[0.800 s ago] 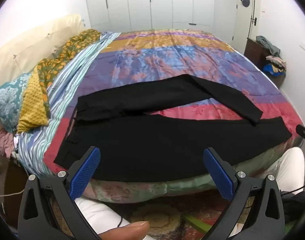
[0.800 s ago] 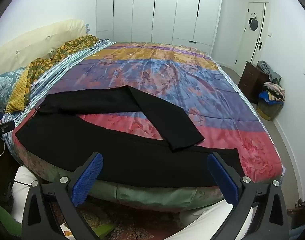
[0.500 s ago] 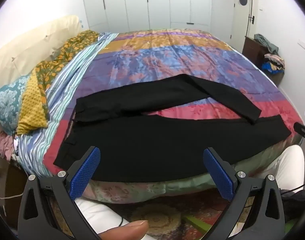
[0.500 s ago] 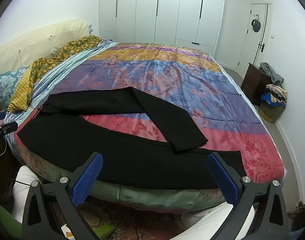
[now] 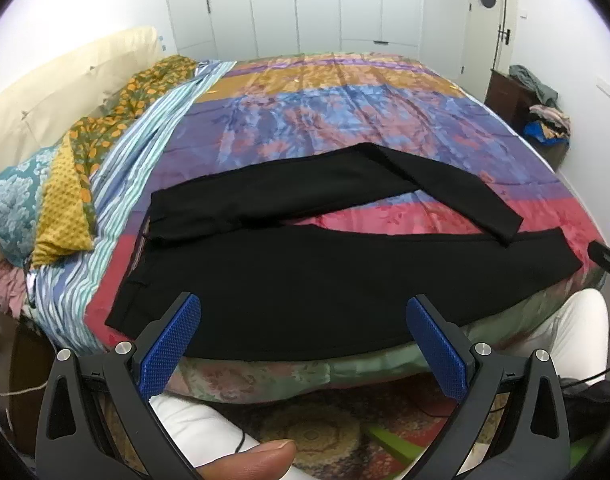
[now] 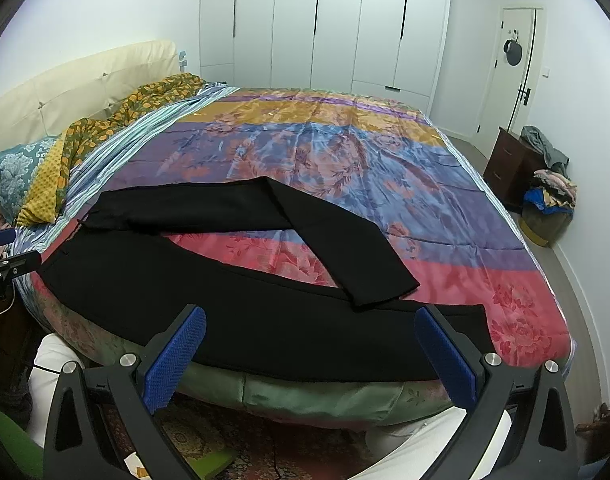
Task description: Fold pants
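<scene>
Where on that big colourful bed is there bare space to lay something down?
The far half of the patterned bedspread beyond the black pants is bare, up to the white wardrobe. A bare red wedge lies between the two pant legs. The near edge is covered by pants, and the headboard side is crowded with pillows.

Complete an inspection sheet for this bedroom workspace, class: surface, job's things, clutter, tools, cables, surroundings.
Surface: bed with multicoloured bedspread, mostly flat.
Job's things: black pants spread near the bed's front edge; far leg bent, its hem lying over the near leg.
Clutter: patterned pillows at the head end; clothes pile by the wall.
Tools: left tool open, holding nothing; right tool open, holding nothing; both short of the pants.
Cables: thin cable over the person's white trouser leg.
Surroundings: white wardrobe, door, dark nightstand, patterned rug.
</scene>
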Action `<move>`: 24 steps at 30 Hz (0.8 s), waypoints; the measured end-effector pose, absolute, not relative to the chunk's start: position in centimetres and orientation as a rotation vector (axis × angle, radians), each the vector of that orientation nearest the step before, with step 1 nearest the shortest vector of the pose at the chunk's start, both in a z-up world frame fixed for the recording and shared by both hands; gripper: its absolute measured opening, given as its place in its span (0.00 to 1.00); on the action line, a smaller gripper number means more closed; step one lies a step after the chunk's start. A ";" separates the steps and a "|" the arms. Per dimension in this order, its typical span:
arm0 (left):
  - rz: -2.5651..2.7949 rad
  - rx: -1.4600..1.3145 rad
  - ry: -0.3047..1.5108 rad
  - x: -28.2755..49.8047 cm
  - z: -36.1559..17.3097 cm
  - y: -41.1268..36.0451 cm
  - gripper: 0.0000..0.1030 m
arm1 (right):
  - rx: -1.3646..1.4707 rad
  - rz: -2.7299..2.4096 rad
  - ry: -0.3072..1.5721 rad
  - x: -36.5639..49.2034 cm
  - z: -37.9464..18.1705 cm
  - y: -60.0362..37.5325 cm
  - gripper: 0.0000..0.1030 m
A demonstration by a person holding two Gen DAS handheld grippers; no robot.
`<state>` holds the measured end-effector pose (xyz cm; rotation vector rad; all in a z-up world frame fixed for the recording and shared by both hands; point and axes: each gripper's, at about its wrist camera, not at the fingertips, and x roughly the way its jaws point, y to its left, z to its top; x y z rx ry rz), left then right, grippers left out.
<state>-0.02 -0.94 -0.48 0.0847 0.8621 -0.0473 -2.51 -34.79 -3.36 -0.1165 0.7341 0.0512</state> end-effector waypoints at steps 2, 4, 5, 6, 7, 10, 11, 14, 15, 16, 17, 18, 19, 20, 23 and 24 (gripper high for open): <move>-0.042 0.086 0.866 0.1 -0.4 -0.8 0.99 | -0.118 0.049 0.734 -2.5 -3.4 -34.8 1.00; -0.035 0.089 0.872 0.2 -0.3 -0.7 0.99 | -0.115 0.048 0.732 -2.6 -3.4 -34.9 1.00; -0.030 0.090 0.878 0.2 -0.3 -0.6 1.00 | -0.113 0.046 0.731 -2.6 -3.4 -34.9 1.00; -0.021 0.094 0.888 0.3 -0.4 -0.5 0.99 | -0.111 0.045 0.729 -2.6 -3.5 -35.0 1.00; -0.003 0.103 0.903 0.5 -0.7 -0.5 1.00 | -0.109 0.042 0.727 -2.6 -3.6 -35.0 1.00; 0.018 0.089 0.930 0.6 -1.1 -0.1 0.99 | -0.107 0.019 0.722 -2.6 -3.7 -35.3 1.00; 0.020 0.078 0.941 0.7 -1.3 0.1 0.99 | -0.113 0.004 0.719 -2.6 -3.7 -35.4 1.00; 0.028 0.071 0.961 0.8 -1.7 0.4 0.99 | -0.126 -0.016 0.717 -2.7 -3.8 -35.6 1.00; 0.029 0.073 0.962 0.8 -1.7 0.3 0.99 | -0.127 -0.019 0.718 -2.7 -3.9 -35.6 1.00; 0.032 0.076 0.960 0.8 -1.7 0.3 0.99 | -0.126 -0.020 0.720 -2.7 -3.9 -35.7 1.00; 0.034 0.079 0.958 0.9 -1.6 0.3 0.99 | -0.124 -0.020 0.723 -2.6 -4.0 -35.7 1.00; 0.035 0.080 0.956 0.9 -1.6 0.2 0.99 | -0.120 -0.019 0.723 -2.6 -3.9 -35.8 1.00; 0.035 0.081 0.956 0.9 -1.6 0.2 0.99 | -0.113 -0.017 0.722 -2.6 -3.9 -35.9 1.00; 0.036 0.081 0.959 0.9 -1.5 0.2 0.99 | -0.108 -0.016 0.720 -2.7 -3.9 -36.0 1.00; 0.038 0.080 0.968 0.9 -1.5 0.2 0.99 | -0.098 -0.018 0.718 -2.7 -3.8 -36.1 1.00; 0.040 0.077 0.972 0.9 -1.5 0.2 0.99 | -0.099 -0.019 0.718 -2.7 -3.8 -36.2 1.00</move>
